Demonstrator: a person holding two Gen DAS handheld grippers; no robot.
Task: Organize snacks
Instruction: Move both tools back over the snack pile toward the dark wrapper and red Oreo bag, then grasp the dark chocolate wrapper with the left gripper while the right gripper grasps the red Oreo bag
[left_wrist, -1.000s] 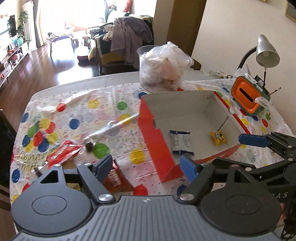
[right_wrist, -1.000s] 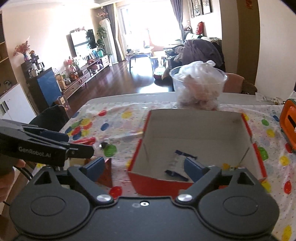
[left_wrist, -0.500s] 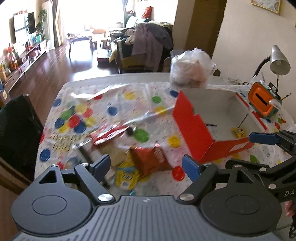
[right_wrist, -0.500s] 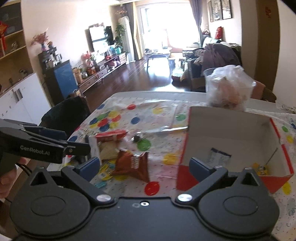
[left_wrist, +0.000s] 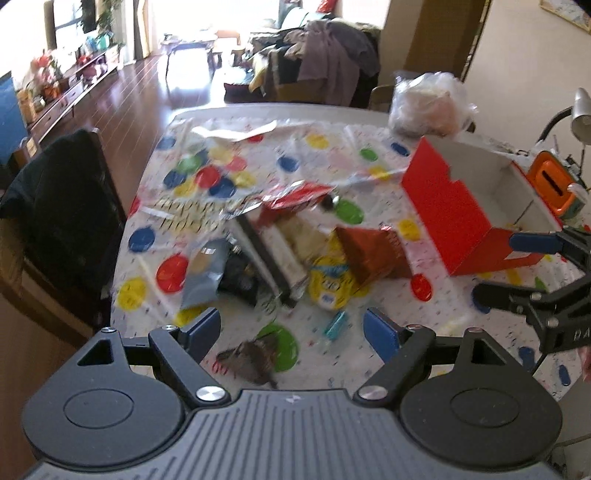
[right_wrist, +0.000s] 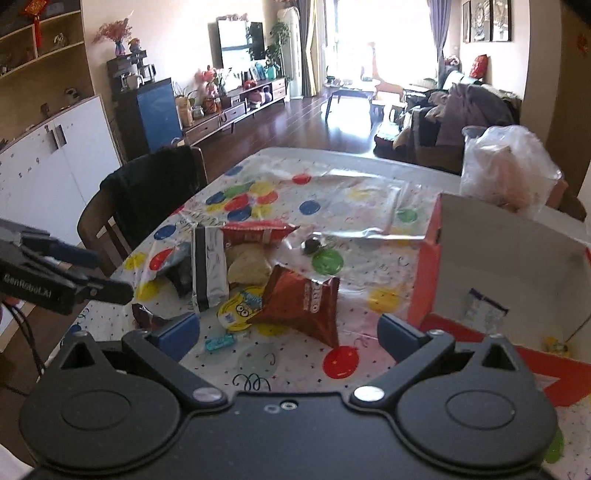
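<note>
A pile of snack packets lies on the dotted tablecloth: a brown packet, a yellow round pack, a silver packet, a red packet and a small teal candy. A red box with a white inside stands to the right and holds a white-blue packet and a yellow candy. My left gripper is open and empty above the near table edge. My right gripper is open and empty, near the brown packet.
A clear tub with a plastic bag stands behind the box. An orange holder and a lamp are at the far right. A dark chair stands at the table's left side. A dark wrapper lies near the front edge.
Both grippers have drawn back and swung left from the box. The snack pile has come fully into view. Both stay open and empty.
</note>
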